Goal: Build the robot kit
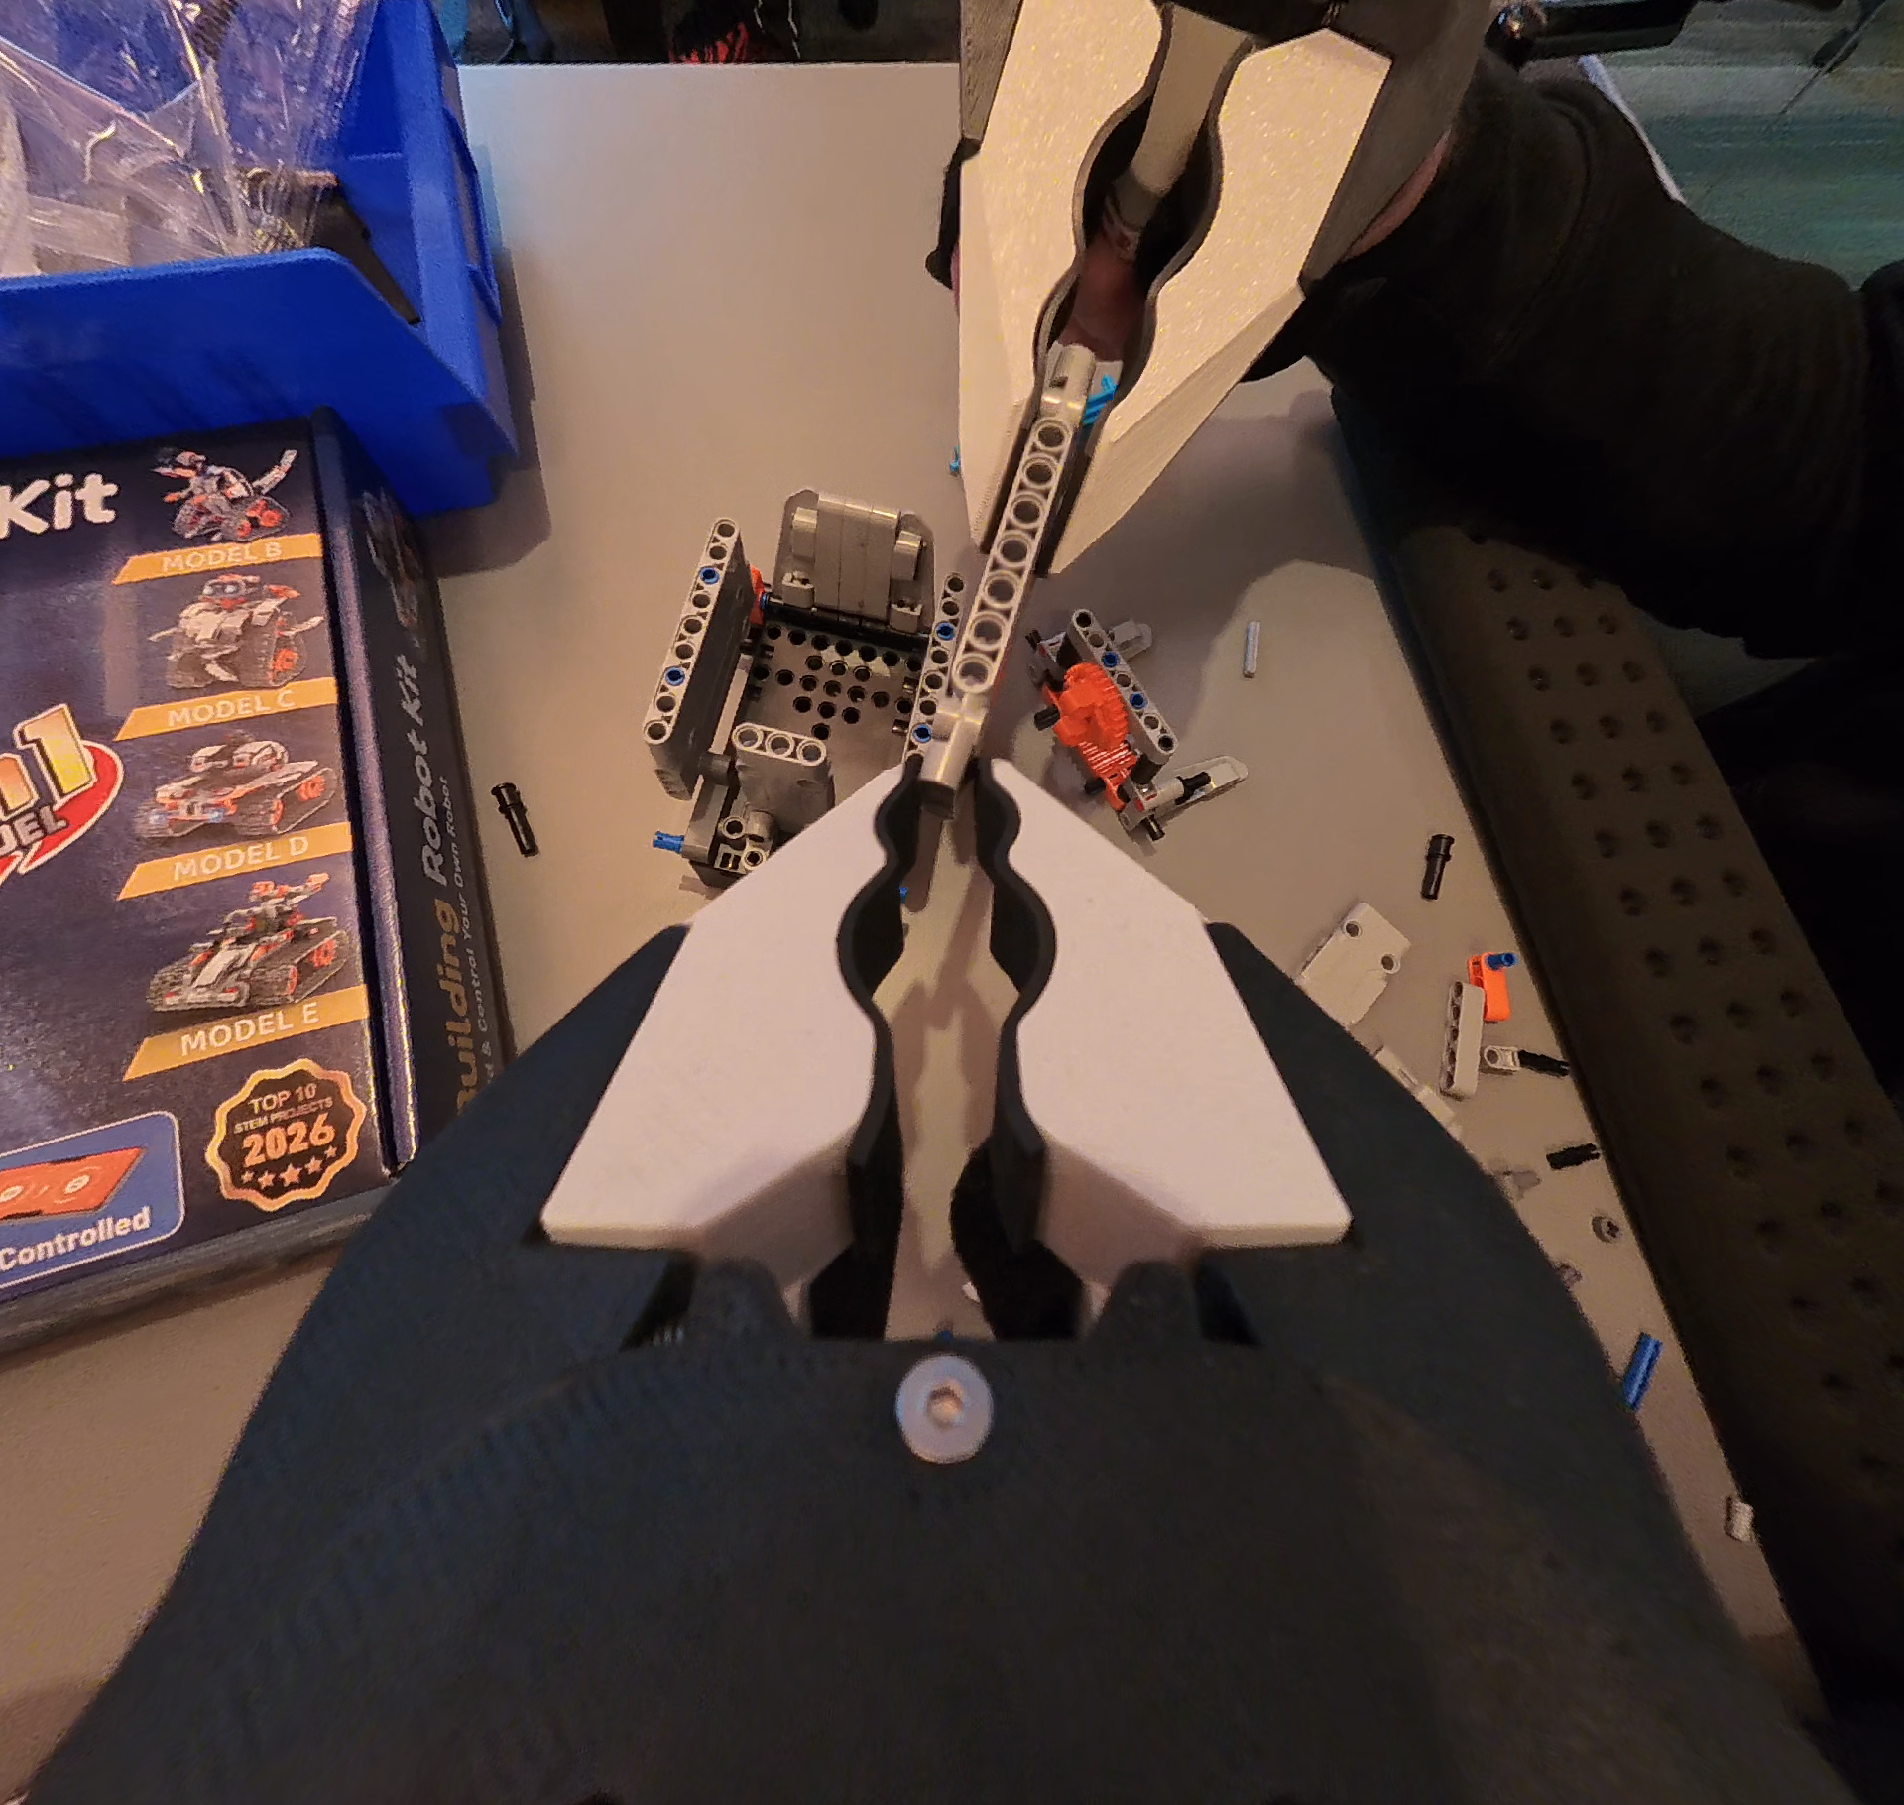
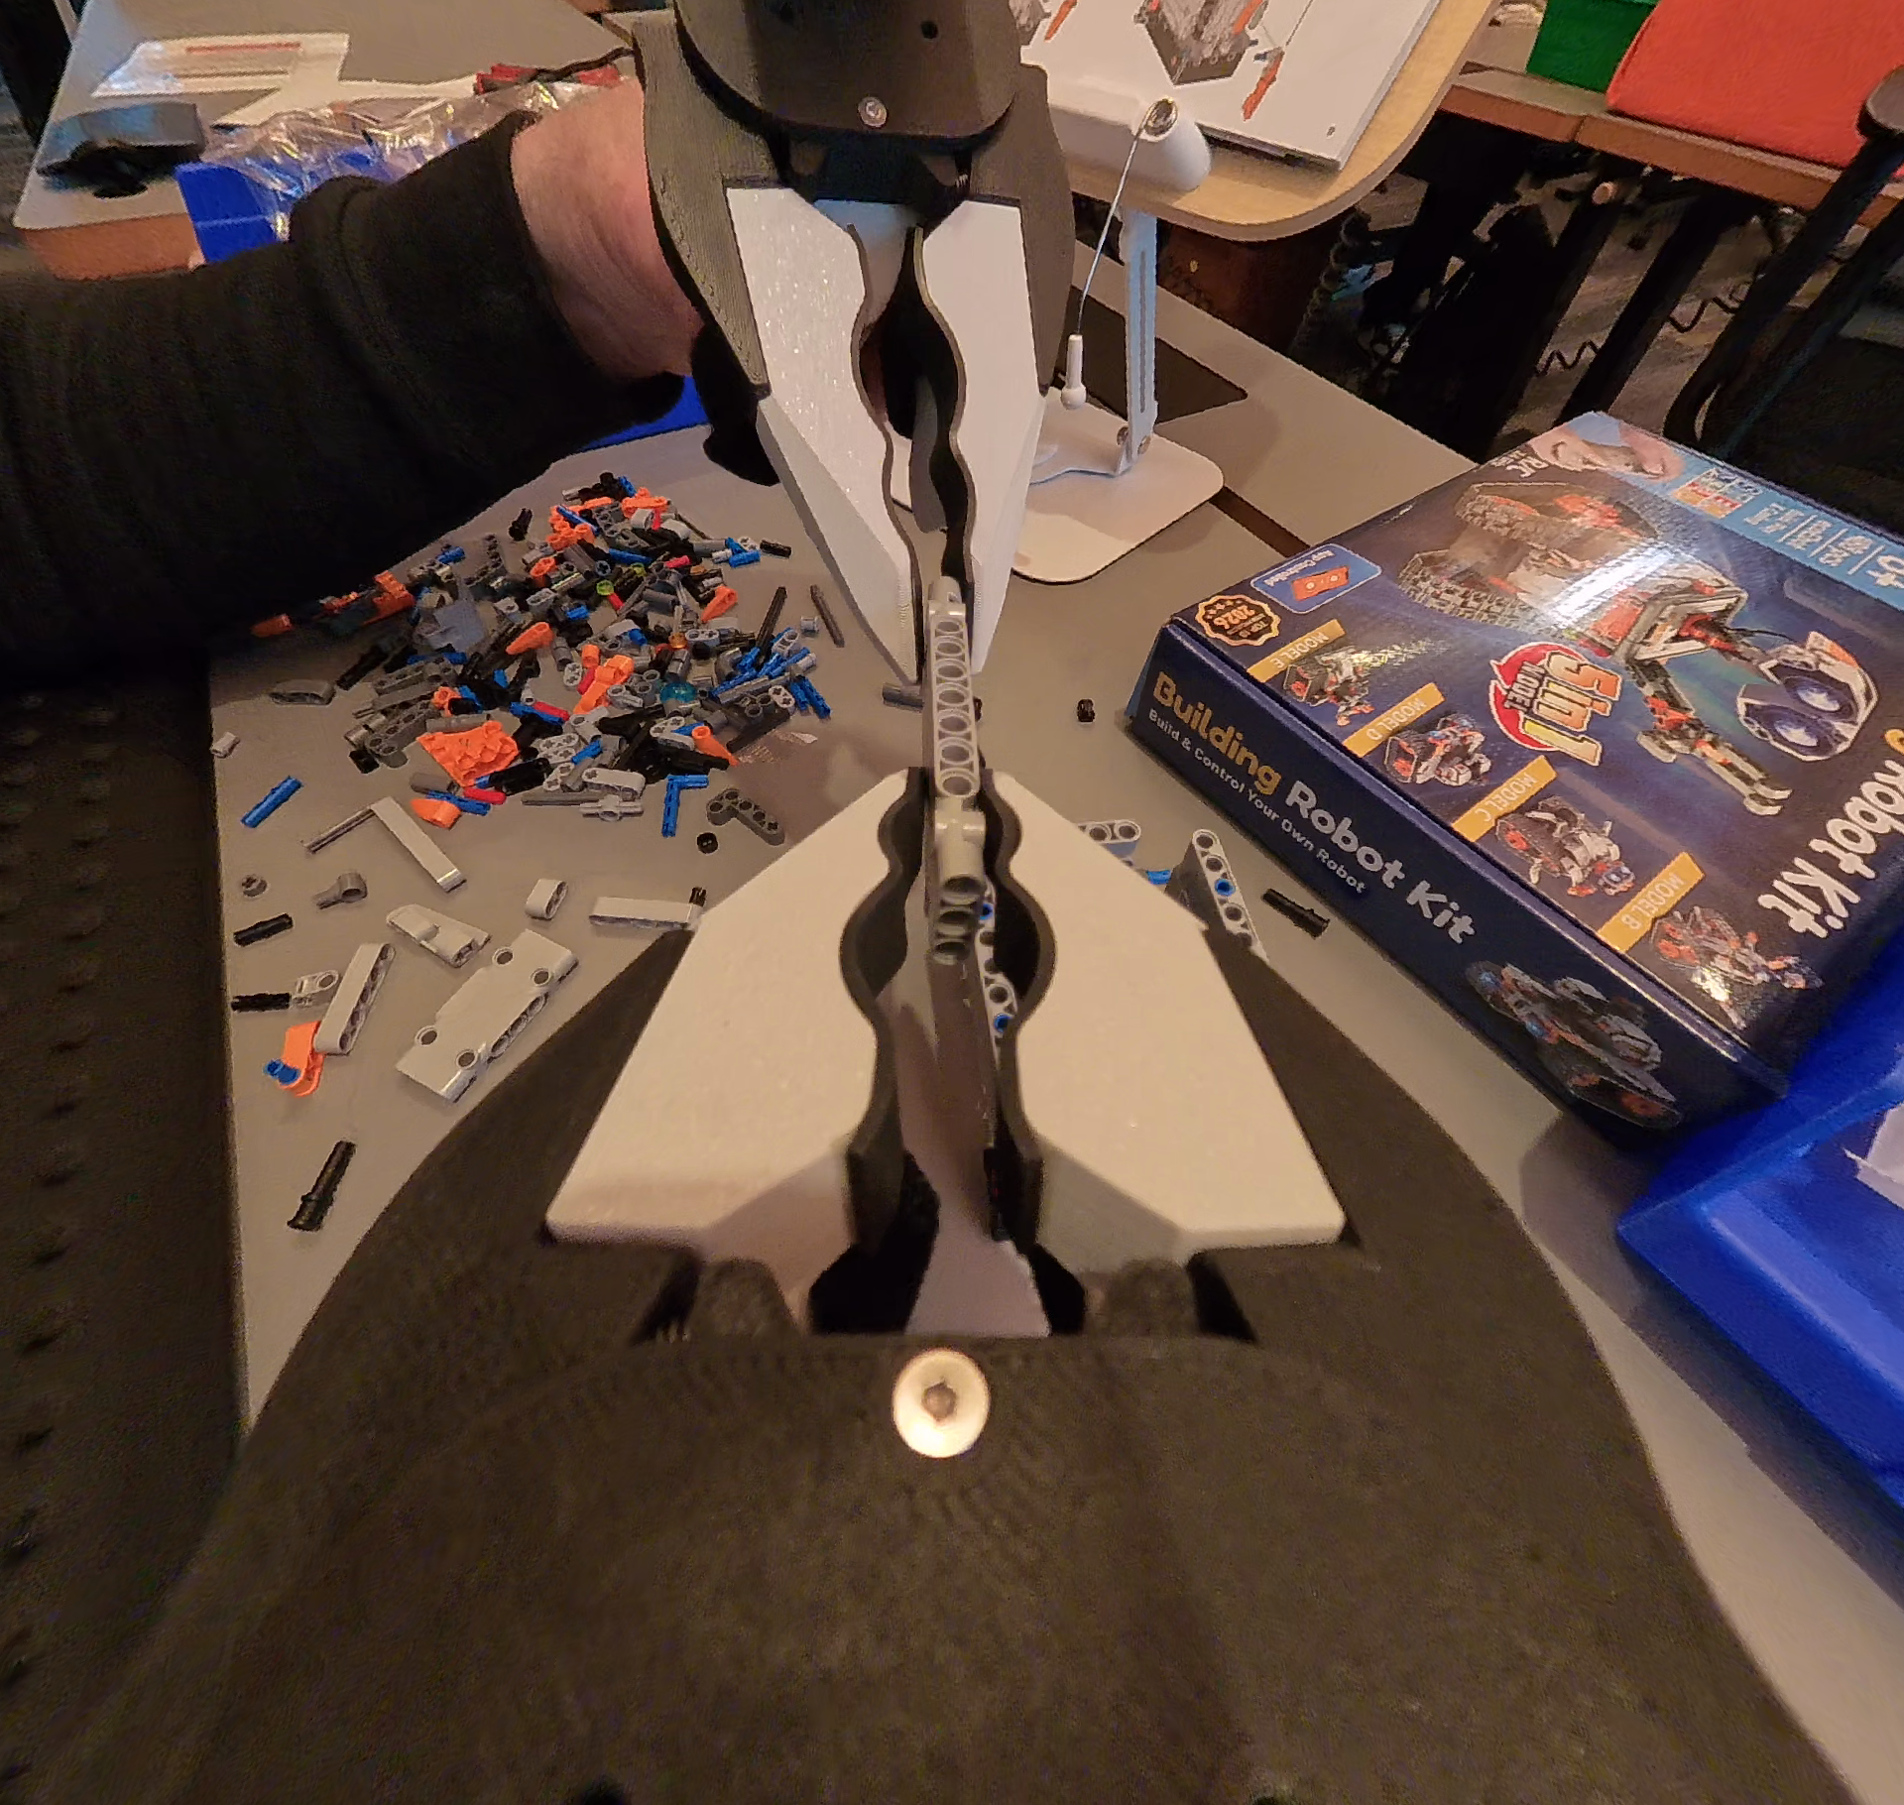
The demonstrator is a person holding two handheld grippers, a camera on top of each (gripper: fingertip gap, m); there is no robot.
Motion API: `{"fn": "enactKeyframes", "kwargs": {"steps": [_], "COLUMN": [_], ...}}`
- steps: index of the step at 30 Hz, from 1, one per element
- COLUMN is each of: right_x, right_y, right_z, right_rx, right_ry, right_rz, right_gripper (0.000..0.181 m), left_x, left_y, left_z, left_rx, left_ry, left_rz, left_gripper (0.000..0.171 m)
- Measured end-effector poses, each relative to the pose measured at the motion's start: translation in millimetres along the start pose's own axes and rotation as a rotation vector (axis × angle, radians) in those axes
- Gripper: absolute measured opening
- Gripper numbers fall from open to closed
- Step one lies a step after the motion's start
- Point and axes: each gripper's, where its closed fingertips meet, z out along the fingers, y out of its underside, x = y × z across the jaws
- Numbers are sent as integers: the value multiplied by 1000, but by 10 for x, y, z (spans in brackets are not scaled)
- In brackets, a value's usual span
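Observation:
A long grey perforated beam hangs in the air between both grippers. My left gripper is shut on the grey connector at its near end. My right gripper is shut on the far end, opposite mine. In the right wrist view the beam runs from my right gripper up to the left gripper. Below the beam on the grey table stand a part-built grey and black chassis and a small orange and grey assembly.
A blue bin with plastic bags and a dark blue kit box lie at the left. A heap of loose small parts, a few white panels and a booklet on a white stand show in the right wrist view. A dark perforated mat borders the table. The gap from one gripper's tips to the other's is roughly 4 cm.

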Motion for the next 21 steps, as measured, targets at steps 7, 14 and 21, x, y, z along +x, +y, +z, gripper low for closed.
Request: {"fn": "enactKeyframes", "kwargs": {"steps": [7,14,21], "right_x": [103,240,367], "right_y": [-38,-146,-227], "right_z": [-46,-149,-209], "right_rx": [31,78,53], "right_ry": [46,165,369], "right_rz": [22,-36,-224], "right_gripper": [15,25,37], "left_x": [-35,-128,-152], "left_y": [-96,-209,-224], "left_z": [-99,-255,-300], "left_rx": [101,256,304], "left_ry": [54,150,196], "left_rz": [-100,-289,-349], "left_gripper": [7,7,5]}}
